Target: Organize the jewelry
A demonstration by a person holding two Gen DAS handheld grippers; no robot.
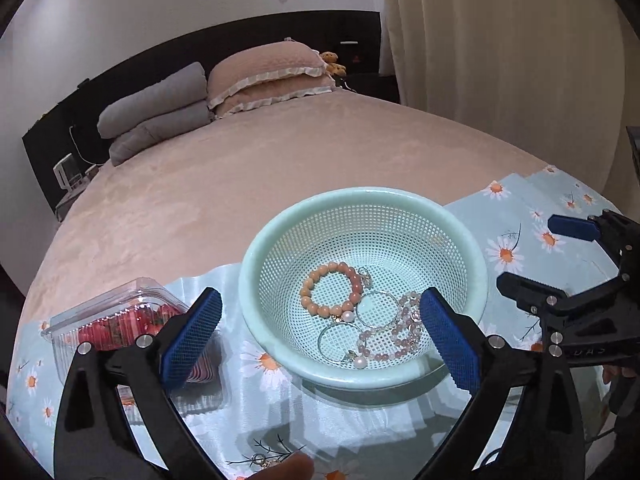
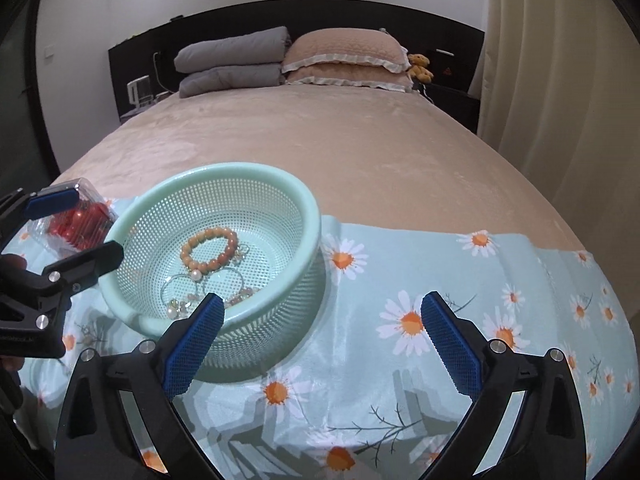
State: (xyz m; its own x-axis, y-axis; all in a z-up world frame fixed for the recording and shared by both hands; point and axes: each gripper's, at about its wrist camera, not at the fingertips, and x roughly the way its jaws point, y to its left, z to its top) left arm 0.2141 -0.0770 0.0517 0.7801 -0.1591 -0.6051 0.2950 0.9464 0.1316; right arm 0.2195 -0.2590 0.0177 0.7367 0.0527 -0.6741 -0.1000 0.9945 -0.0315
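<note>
Both grippers, left gripper (image 1: 320,332) and right gripper (image 2: 322,336), are hanging wide and empty while the jewelry is lying in the pale green perforated plastic basket (image 1: 472,264); next probably picking the orange beaded bracelet (image 1: 330,290), needing a fine pinch.

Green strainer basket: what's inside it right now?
Inside the green strainer basket: an orange bead bracelet, silver hoop earrings with pearls and a pale pink bead strand. The left gripper's pad covers part of the strand.

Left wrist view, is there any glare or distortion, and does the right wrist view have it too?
Left wrist view: the round mint-green perforated plastic basket is sharp, glare streaks the glossy daisy-print cloth at the bottom, and the bed bulges. Right wrist view: softer sheen on the cloth, same fisheye bulge.
</note>
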